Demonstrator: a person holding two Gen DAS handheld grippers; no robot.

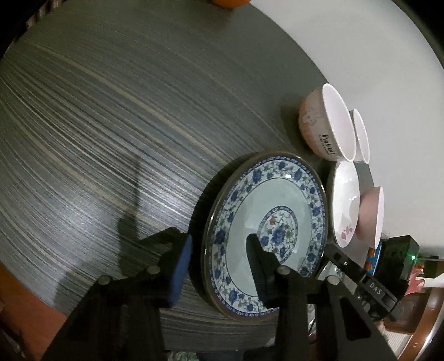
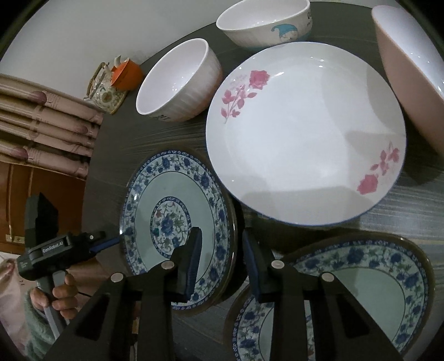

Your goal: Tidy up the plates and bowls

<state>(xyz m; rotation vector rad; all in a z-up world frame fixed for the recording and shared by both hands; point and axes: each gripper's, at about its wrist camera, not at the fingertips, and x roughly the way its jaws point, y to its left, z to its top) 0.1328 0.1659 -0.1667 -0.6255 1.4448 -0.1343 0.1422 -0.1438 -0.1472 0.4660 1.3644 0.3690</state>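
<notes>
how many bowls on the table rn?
3 visible. Ribbed bowl behind the blue plate, cartoon bowl at the far edge, pink bowl right of the rose plate. More could sit outside the frame.

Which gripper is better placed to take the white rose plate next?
Probably the right gripper: the white rose plate lies just ahead of it. The left gripper sits across the blue plate, at its far rim.

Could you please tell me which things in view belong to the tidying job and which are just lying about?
For the job:
blue floral plate, straddled by both tools
second blue plate
rose plate
ribbed bowl
cartoon bowl
pink bowl

Lying about:
teapot
orange container
</notes>
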